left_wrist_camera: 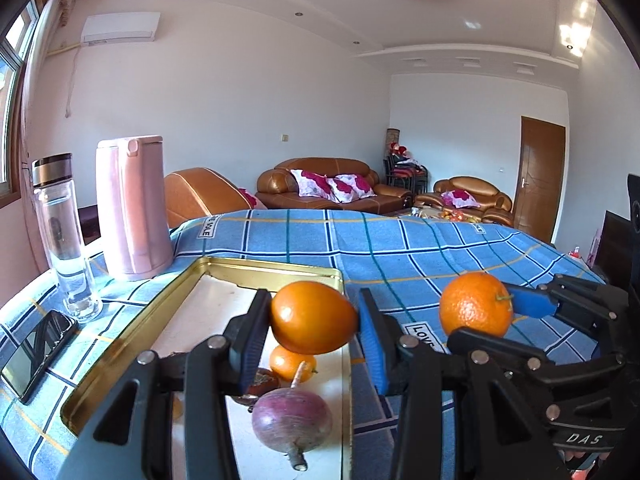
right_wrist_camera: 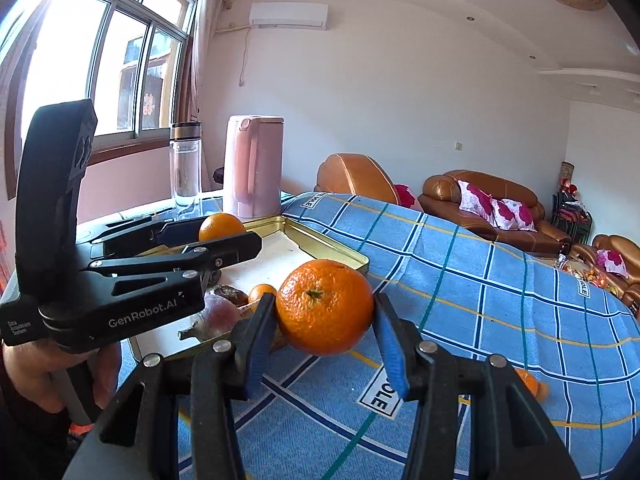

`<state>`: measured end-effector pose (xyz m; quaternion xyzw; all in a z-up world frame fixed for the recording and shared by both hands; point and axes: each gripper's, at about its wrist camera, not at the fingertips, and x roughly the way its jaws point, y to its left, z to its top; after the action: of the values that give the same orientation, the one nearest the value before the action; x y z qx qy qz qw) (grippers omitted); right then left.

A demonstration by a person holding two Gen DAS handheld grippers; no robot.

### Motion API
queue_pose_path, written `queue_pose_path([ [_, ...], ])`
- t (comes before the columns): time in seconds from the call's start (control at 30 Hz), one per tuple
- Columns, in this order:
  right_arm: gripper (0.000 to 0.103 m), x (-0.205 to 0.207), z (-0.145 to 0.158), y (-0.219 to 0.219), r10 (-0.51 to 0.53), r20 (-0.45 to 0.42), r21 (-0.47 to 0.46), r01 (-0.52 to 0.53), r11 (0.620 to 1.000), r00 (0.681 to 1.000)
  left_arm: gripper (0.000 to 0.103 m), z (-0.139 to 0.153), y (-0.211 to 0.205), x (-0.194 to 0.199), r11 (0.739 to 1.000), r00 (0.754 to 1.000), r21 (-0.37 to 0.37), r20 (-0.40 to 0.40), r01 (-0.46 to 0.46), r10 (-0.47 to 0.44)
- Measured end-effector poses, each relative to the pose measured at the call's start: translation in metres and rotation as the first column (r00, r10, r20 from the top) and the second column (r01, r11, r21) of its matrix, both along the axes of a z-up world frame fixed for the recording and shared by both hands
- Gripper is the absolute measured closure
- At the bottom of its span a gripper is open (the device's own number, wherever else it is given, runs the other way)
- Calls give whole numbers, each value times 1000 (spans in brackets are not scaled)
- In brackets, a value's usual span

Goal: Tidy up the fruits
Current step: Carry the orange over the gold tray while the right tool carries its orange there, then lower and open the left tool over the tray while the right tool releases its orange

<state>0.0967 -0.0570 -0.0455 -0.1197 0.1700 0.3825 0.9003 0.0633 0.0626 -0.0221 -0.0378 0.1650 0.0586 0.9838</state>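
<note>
My left gripper (left_wrist_camera: 314,320) is shut on a smooth orange (left_wrist_camera: 313,317) and holds it above the gold tin tray (left_wrist_camera: 132,328). In the tray lie a small orange (left_wrist_camera: 290,364), a purple round fruit with a stem (left_wrist_camera: 292,420) and a dark brown fruit (left_wrist_camera: 262,384). My right gripper (right_wrist_camera: 325,316) is shut on a bumpy tangerine (right_wrist_camera: 325,307), held above the blue checked cloth just right of the tray (right_wrist_camera: 340,250). The right gripper also shows in the left wrist view (left_wrist_camera: 480,320), and the left gripper in the right wrist view (right_wrist_camera: 224,236).
A pink kettle (left_wrist_camera: 132,208) and a clear bottle (left_wrist_camera: 66,236) stand behind the tray at the left. A black phone (left_wrist_camera: 38,350) lies at the cloth's left edge. Another small orange (right_wrist_camera: 528,382) lies on the cloth (right_wrist_camera: 500,300) at the right.
</note>
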Motion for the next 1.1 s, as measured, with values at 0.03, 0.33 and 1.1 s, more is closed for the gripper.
queue_pose_path([
  [0.03,53,-1,0,4,8,0,-3,-8,1000,1000,58,-1,2,-1,1000,1000,2,-2,-5,5],
  [0.33,53,-8,0,42,98,-9,-33,-99,995,995,58,-8,33,-11,998,997,-3,-22,-71,70],
  [1.1,53,-25,-32,123,245,-96,-175,-259,950,965,58,-44,109,-20,975,957,-14,-197,-220,213],
])
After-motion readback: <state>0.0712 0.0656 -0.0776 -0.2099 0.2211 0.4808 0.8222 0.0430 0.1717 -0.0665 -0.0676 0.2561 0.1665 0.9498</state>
